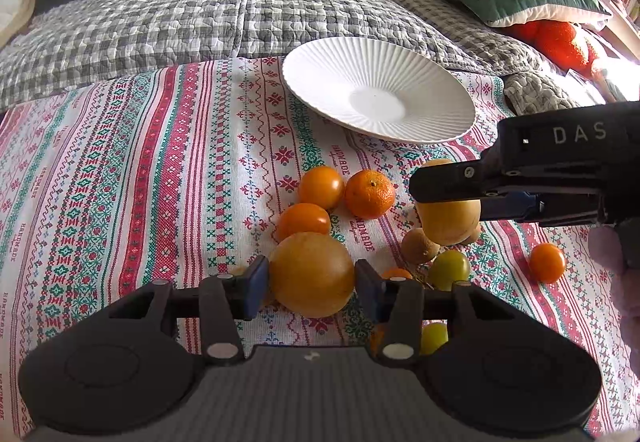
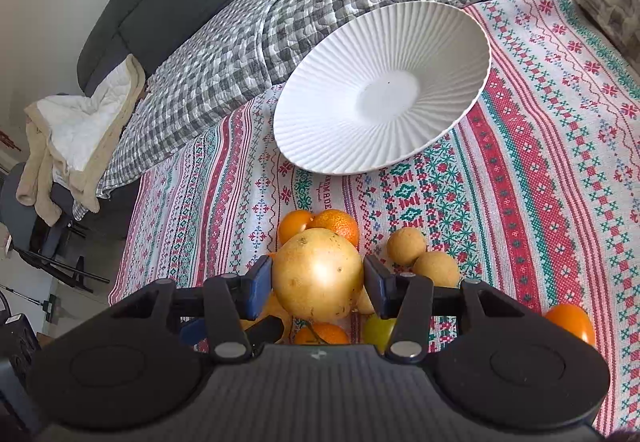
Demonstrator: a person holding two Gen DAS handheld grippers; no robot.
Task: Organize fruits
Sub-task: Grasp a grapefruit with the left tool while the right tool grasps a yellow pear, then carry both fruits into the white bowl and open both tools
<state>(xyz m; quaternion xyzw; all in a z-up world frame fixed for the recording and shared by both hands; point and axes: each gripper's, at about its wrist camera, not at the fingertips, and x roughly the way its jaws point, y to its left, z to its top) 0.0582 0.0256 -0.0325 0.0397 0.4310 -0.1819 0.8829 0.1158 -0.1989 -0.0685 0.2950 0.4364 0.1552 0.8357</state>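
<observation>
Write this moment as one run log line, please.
left gripper: shut on large round orange-yellow fruit | right gripper: shut on big pale yellow round fruit | white ribbed plate: empty

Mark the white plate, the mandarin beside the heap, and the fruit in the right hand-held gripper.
White plate (image 2: 320, 145): right wrist view, on its ribbed near rim.
Mandarin (image 1: 369, 193): left wrist view, on the middle of its peel.
Yellow fruit (image 2: 318, 274): right wrist view, on its front face between the pads.
</observation>
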